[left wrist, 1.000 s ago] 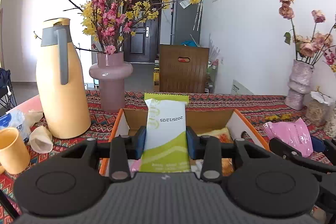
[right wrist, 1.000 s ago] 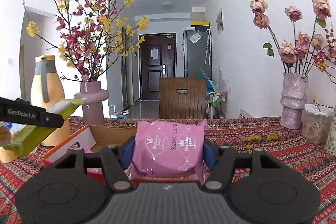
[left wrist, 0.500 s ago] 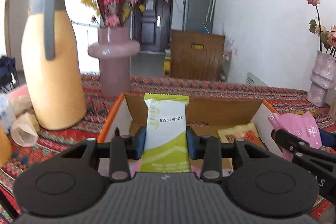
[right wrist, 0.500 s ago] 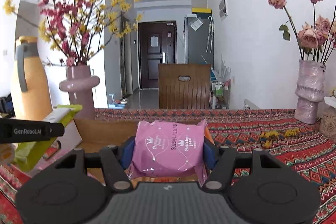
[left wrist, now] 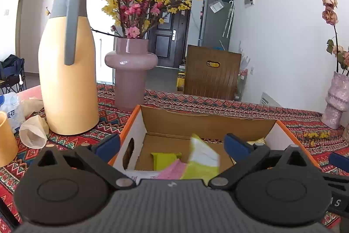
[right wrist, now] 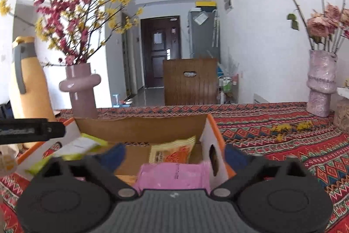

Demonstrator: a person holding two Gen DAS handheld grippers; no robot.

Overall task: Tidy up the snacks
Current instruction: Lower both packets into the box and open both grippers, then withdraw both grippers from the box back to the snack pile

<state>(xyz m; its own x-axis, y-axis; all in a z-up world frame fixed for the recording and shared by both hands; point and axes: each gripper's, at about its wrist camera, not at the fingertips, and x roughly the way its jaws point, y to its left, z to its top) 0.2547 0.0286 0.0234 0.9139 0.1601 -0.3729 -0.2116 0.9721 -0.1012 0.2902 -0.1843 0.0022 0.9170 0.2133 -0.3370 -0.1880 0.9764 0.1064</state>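
Both grippers are spread wide over the cardboard box point(left wrist: 209, 123), nothing held: the left gripper point(left wrist: 172, 142) above the green-and-white packet point(left wrist: 201, 158), the right gripper point(right wrist: 174, 155) above the pink packet point(right wrist: 172, 176). Each should be lifted straight up, clear of the box walls.

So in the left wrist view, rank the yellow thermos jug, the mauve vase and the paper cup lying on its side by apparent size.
1. Yellow thermos jug, largest.
2. Mauve vase.
3. Paper cup, smallest, though nearest the camera.
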